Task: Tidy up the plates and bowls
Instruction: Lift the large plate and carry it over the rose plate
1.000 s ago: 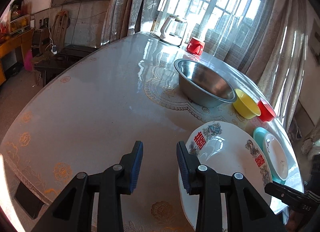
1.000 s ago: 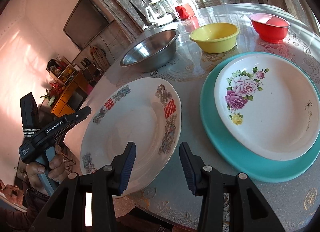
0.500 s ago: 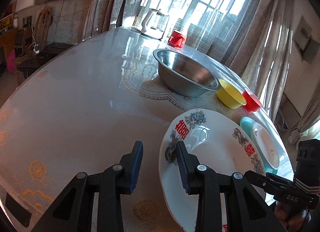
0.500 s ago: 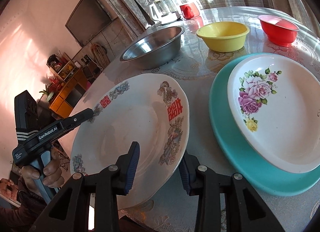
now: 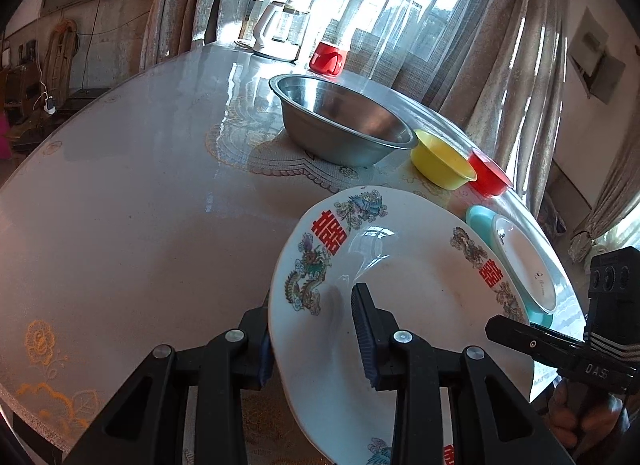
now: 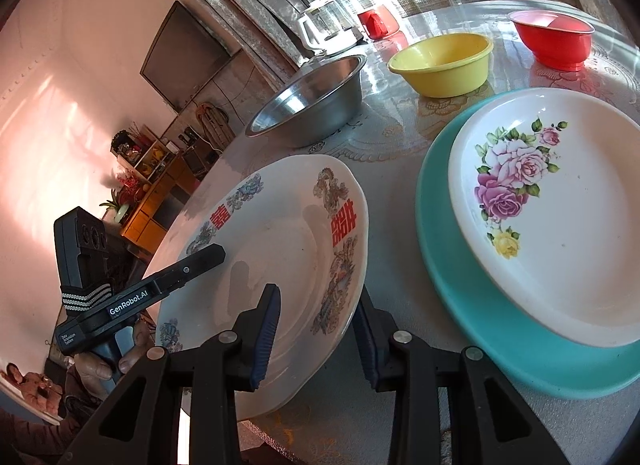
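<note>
**Both grippers take the big plate by its rim**

Left wrist view: the left gripper [image 5: 314,339] has its two fingers on either side of the near-left rim of the big white plate [image 5: 400,285], one finger above and one below. The fingers are spread and I judge they do not press the rim yet. The plate is glossy, round, with red characters and a dragon pattern on its border. It lies at the near edge of the table [image 5: 140,193], which has a smooth, shiny cover with a lace-like print. Behind it stand a steel bowl [image 5: 344,125], a yellow bowl [image 5: 442,161] and a red bowl [image 5: 490,177], both of plastic by their look.

Right wrist view: the right gripper [image 6: 318,335] straddles the opposite rim of the same plate [image 6: 280,249], fingers also spread. Just beside is the flower plate [image 6: 560,225], resting on the teal plate [image 6: 460,289].

The step seems to be grasping the plate for stacking. Next, both grippers need to close firmly, because the glaze is slippery, and to lift evenly.
</note>
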The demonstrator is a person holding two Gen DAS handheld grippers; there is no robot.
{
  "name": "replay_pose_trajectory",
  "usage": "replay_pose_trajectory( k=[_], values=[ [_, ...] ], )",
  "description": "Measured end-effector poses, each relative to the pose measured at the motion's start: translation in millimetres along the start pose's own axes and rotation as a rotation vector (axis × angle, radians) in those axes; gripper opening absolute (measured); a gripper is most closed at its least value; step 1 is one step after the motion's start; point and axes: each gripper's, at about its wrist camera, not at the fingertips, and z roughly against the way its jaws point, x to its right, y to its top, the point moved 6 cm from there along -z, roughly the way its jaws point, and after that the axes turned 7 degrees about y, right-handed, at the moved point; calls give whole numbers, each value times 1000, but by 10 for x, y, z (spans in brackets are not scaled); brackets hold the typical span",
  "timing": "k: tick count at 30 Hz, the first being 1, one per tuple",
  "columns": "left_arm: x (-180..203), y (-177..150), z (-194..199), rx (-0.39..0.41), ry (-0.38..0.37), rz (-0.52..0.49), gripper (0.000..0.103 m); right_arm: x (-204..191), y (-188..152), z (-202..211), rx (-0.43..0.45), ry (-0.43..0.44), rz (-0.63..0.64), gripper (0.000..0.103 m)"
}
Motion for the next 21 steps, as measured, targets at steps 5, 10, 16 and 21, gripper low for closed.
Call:
replay_pose_trajectory(
  k=[5, 10, 16, 21],
  values=[
    [29, 5, -8, 3, 35, -34, 33, -4, 11, -43, -11, -43, 27, 21],
    [25, -5, 1, 3, 45, -18, 34, -13, 8, -39, -6, -66, 55, 19],
    [90, -36, 44, 14, 55, -35, 34, -23, 30, 0, 4, -91, 72, 20],
    [190, -65, 37, 17, 53, -69, 34, -23, 80, 81, 25, -99, 91, 20]
  ],
)
